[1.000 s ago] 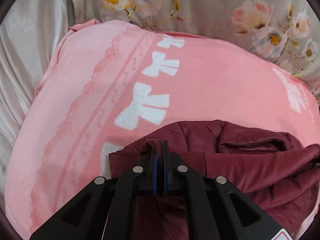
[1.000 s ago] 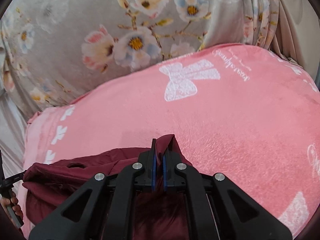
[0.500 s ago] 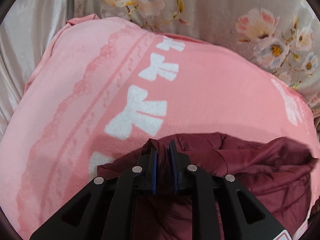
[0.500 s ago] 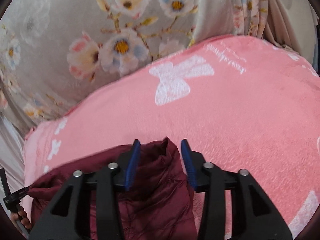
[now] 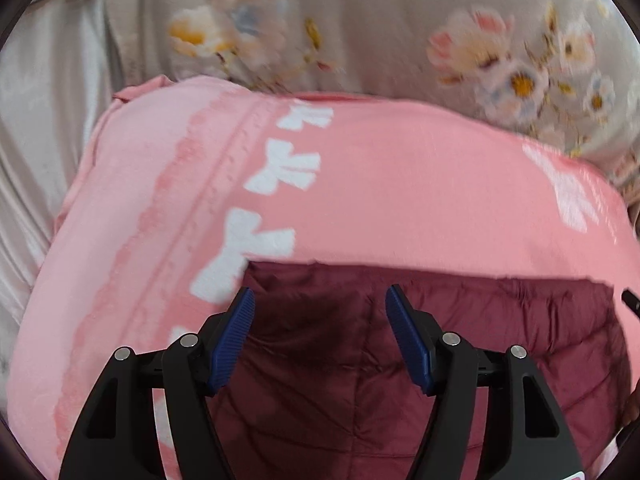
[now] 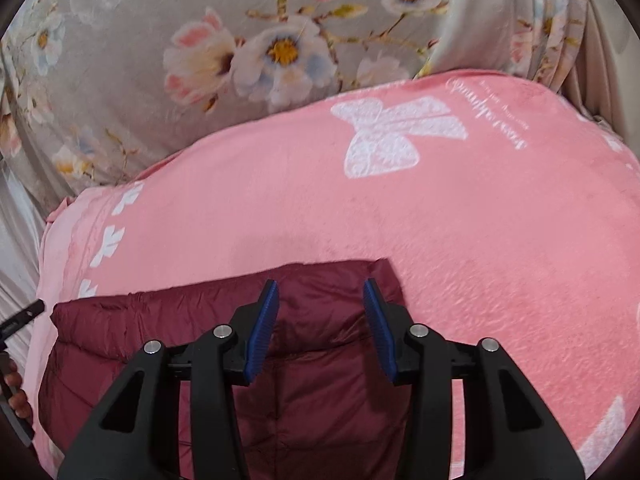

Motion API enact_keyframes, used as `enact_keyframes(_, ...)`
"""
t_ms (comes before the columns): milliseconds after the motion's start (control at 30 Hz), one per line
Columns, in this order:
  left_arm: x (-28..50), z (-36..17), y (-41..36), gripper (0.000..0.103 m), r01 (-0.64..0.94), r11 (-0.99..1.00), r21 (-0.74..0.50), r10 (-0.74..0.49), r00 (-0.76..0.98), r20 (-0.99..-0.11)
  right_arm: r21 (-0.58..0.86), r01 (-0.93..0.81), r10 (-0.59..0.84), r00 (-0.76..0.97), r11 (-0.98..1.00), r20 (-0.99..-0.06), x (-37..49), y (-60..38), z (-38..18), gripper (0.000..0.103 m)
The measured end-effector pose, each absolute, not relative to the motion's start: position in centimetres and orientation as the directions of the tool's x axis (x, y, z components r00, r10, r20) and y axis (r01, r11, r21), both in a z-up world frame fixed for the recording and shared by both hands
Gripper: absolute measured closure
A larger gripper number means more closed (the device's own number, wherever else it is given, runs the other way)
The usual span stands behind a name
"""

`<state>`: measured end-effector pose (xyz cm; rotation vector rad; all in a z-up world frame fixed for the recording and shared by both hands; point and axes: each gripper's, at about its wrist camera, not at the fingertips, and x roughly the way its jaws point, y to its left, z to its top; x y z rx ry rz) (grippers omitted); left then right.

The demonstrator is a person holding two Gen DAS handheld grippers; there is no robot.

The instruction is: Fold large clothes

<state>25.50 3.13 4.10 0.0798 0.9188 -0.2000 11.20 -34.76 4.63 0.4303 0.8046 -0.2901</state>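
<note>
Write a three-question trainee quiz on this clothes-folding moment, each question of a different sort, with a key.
1. True or false: the left gripper is clamped on the maroon jacket.
2. The jacket lies on: A) a bare wooden floor B) the pink blanket C) a metal rack.
3. Fill in: the blanket's white shapes are ___.

Key: 1 false, both it and the right gripper stand open over the jacket, the left's jaws having just opened; 2 B; 3 bows.

My maroon jacket (image 5: pixel 460 360) is quilted cloth with a slight sheen; the pink blanket (image 6: pixel 480 240) under it is matt fleece. My grippers' pads (image 5: pixel 234 340) are ribbed blue plastic.
</note>
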Motion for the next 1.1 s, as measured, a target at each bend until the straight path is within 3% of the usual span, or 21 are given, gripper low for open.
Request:
enact_keyframes(167,26.0,-0.2,1.8,0.043,0.203,0.978,0.037,-0.081,0.542,-0.836,0.158,0.423,-0.141,0.594,0.892,-0.792,12.9,-33.9,2.4,0.072)
enact_keyframes(600,26.5,-3.1,1.8,0.031,0.170,0.985,0.041,-0.065,0.577,-0.814,0.079,0.456,-0.218,0.561,0.886,-0.799,13.7,-33.1,-0.7,0.072)
enact_keyframes(1100,27.2,-3.5,1.4,0.029,0.164,0.985,0.056,-0.050,0.576,-0.816,0.127,0.473,-0.194,0.573,0.872,-0.797,13.8,-33.7,-1.2,0.071)
